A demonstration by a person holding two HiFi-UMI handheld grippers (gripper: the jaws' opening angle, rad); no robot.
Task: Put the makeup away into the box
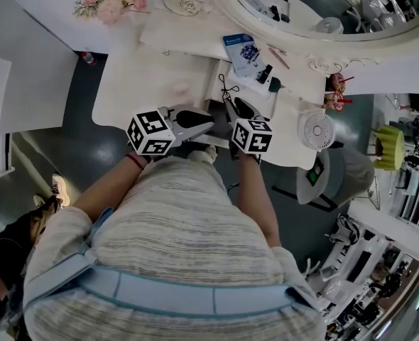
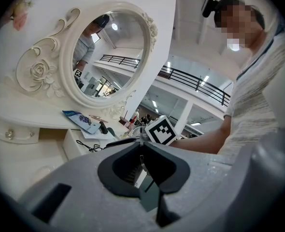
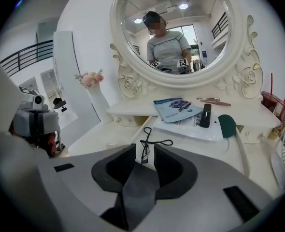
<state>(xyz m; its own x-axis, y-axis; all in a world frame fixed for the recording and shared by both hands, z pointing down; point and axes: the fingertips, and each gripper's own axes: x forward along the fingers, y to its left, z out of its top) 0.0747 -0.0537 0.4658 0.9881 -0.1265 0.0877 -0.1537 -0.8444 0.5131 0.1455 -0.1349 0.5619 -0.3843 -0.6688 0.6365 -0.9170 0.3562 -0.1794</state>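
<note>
Head view: both grippers hover over the near edge of the white dressing table (image 1: pixel 138 84), the left gripper (image 1: pixel 208 125) idle, the right gripper (image 1: pixel 236 107) aimed at the black wire eyelash curler (image 1: pixel 227 89)

Left gripper view: its jaws sit pressed together and empty, likely kept clear

Right gripper view: jaws spread, framing the curler without touching, apparently for a pinch. A blue sachet (image 3: pixel 174 108) and a black tube (image 3: pixel 206 115) wait near the back edge; no box is identifiable

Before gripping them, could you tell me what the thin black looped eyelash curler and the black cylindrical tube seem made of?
Black eyelash curler: probably dark-coated metal, given its thin, wiry loops. Black cylindrical tube: likely smooth plastic with a slight sheen; hard to confirm.
</note>
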